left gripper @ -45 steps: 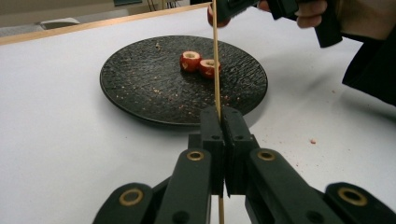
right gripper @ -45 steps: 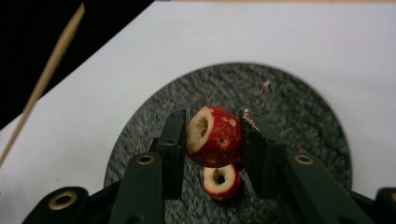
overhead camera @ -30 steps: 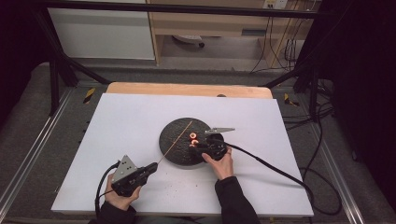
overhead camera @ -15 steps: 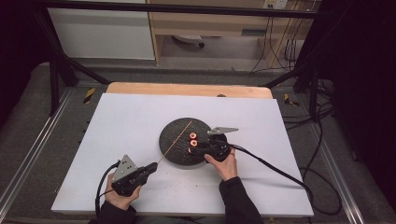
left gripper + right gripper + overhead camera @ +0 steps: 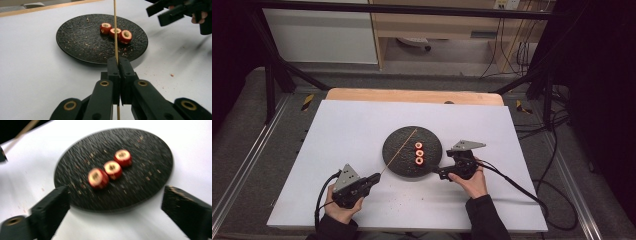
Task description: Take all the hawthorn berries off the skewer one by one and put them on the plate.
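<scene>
— Wooden skewer [image 5: 115, 30] pinched upright between the pressed-together jaws of the left gripper [image 5: 117, 65], tip leaning out over the black plate [image 5: 398, 150]. Fine so far?

— Mostly. Held low on the stick, so likely to wobble or bend once pushed into fruit. Could snap, or slip down through the pads.

— And the right gripper [image 5: 443, 174]?

— Jaws just been opening, now spread wide with nothing between them, poised at the plate's near edge. Three red hollowed fruit pieces [image 5: 112, 168] lying in a row near the plate's middle, touching or nearly so.

— Risk there?

— Grabbing the middle piece probably nudges its neighbours; round, so apt to roll across the plate or off onto the white worktop [image 5: 352, 125]. Squeezing too hard might crush a cored piece. Also a poor line-up with the skewer tip: splitting the fruit instead of threading the hole.
</scene>
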